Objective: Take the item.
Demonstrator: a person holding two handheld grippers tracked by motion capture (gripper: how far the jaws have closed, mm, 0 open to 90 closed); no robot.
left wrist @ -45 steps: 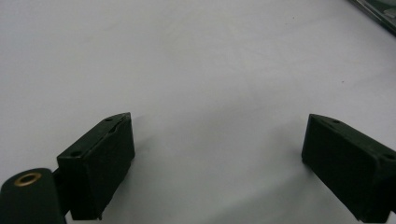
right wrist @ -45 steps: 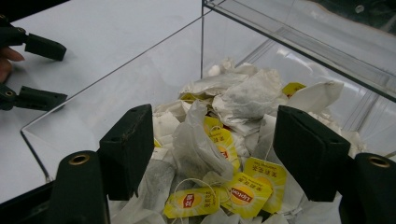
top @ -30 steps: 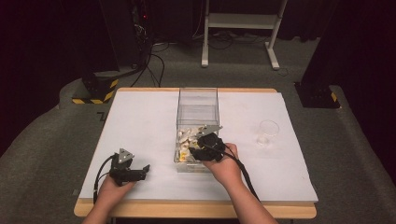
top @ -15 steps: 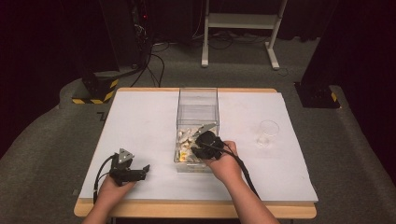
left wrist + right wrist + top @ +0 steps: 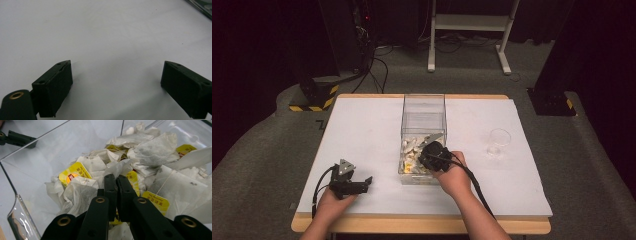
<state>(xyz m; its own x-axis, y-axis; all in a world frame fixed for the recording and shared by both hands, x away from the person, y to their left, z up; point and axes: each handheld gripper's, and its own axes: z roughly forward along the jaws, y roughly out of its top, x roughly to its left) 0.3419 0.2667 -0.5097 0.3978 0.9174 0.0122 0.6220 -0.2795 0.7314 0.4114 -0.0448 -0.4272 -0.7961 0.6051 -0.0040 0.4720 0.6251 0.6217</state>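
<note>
My right hand-held gripper (image 5: 116, 178) has just been closing inside the clear box (image 5: 423, 107) mid-bench, its jaws now pinched on a tea bag (image 5: 117, 168) atop the pile. I should lift slowly so strings don't drag neighbours. My left hand-held gripper (image 5: 367, 181) rests wide, near left.

Tea bags (image 5: 140, 157), a loose heap of them, fill the near end of the clear box (image 5: 423, 112), white paper pouches crumpled and overlapping, strings trailing, yellow tags poking out at all angles. One white pouch (image 5: 117, 168) sits pinched at its crinkled top edge, just in front of a yellow tag (image 5: 75, 172) that lies face up nearer the box's left wall.
</note>
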